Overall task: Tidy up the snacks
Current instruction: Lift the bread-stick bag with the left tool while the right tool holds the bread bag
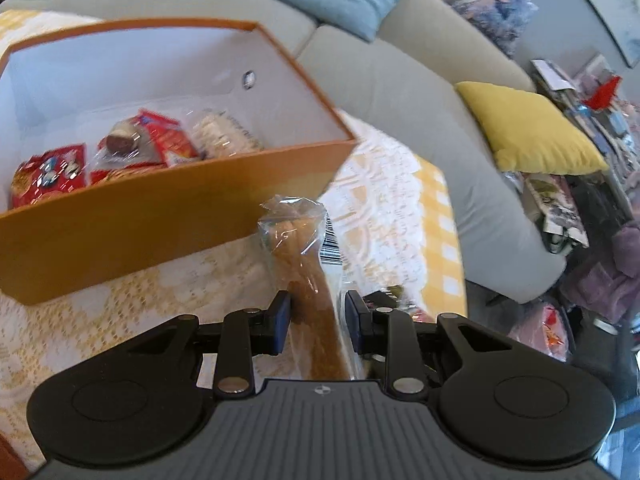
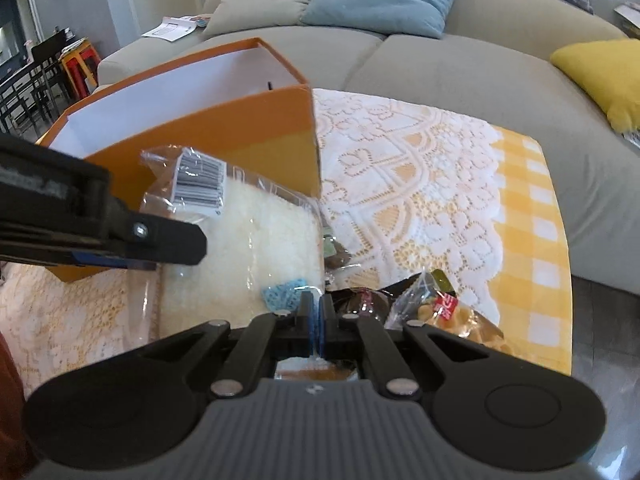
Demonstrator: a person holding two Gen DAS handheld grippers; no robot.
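Note:
A clear-wrapped slab of pale cake (image 2: 264, 232) with a barcode label hangs just above the lace-covered table, in front of the orange box (image 2: 240, 128). My left gripper (image 1: 316, 304) is shut on this cake packet (image 1: 304, 256), seen edge-on with its brown crust. One left finger (image 2: 172, 240) crosses the right wrist view. The orange box (image 1: 160, 216) holds red snack packets (image 1: 48, 176), a wrapped chocolate roll (image 1: 124, 140) and a pale wrapped snack (image 1: 224, 136). My right gripper (image 2: 317, 312) is shut at the cake packet's near corner; whether it pinches film is unclear.
A dark wrapper and a packet of yellow snacks (image 2: 440, 312) lie on the table right of my right gripper. The table's edge (image 2: 560, 240) runs along the right. A grey sofa (image 2: 420, 64) with blue and yellow cushions stands behind. Bags and clutter (image 1: 580, 240) fill the floor.

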